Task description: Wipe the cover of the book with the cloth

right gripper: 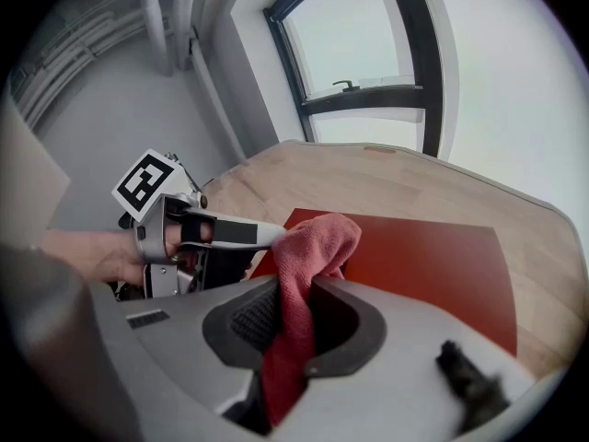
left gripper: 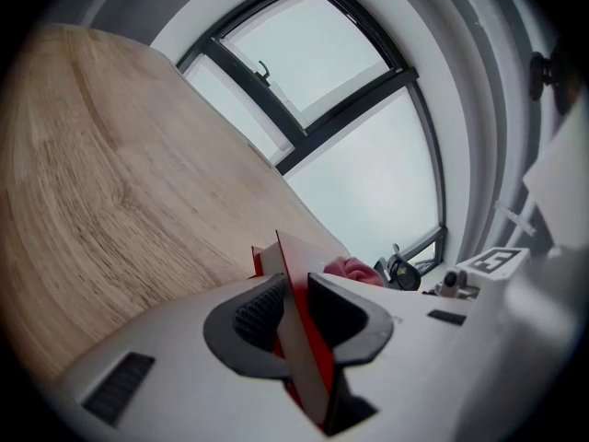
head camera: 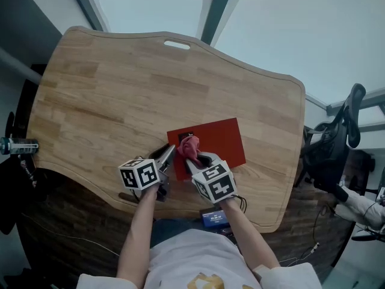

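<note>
A thin red book [head camera: 216,142] lies on the wooden table near its front edge. My left gripper [head camera: 169,153] is shut on the book's left edge; in the left gripper view the red cover [left gripper: 293,288] stands edge-on between the jaws. My right gripper [head camera: 194,159] is shut on a pink-red cloth [head camera: 190,145], which rests bunched on the book's near left part. In the right gripper view the cloth [right gripper: 308,256] hangs out of the jaws over the red cover [right gripper: 423,263], with the left gripper [right gripper: 260,234] just beside it.
The wooden table [head camera: 132,83] stretches far and left of the book, with a slot handle [head camera: 177,44] at its far edge. A dark office chair [head camera: 334,149] stands at the right. A small blue device [head camera: 214,217] sits at the table's near edge.
</note>
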A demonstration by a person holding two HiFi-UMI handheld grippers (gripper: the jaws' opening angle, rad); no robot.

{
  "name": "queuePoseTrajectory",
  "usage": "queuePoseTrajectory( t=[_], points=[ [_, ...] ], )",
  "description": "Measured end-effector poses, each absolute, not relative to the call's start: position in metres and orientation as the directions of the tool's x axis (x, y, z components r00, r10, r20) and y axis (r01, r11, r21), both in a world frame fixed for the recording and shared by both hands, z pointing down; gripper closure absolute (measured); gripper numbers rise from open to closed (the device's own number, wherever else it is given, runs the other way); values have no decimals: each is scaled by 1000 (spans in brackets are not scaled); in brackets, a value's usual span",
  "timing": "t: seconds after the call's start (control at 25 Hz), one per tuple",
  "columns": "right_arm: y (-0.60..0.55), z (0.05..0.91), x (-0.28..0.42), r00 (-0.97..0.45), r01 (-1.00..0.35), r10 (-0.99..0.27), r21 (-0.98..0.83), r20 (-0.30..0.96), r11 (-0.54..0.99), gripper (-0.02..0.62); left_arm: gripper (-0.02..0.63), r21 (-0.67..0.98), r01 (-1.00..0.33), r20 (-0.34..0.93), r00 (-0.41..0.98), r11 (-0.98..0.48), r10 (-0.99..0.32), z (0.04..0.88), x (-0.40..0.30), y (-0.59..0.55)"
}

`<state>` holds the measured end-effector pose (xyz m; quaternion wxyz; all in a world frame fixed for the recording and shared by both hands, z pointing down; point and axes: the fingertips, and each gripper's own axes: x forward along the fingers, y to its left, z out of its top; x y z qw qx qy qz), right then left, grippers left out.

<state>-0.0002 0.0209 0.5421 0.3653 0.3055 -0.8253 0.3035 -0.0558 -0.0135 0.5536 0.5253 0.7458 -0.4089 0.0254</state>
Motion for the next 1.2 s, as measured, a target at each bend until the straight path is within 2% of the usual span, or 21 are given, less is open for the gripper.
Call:
queuePoseTrajectory(
  t=[1.2],
  points=[
    [-15, 541, 1, -534, -745, -329, -250, 779, 618, 522, 517, 747, -652, 476, 661, -130, -579, 552, -55, -15]
  ],
)
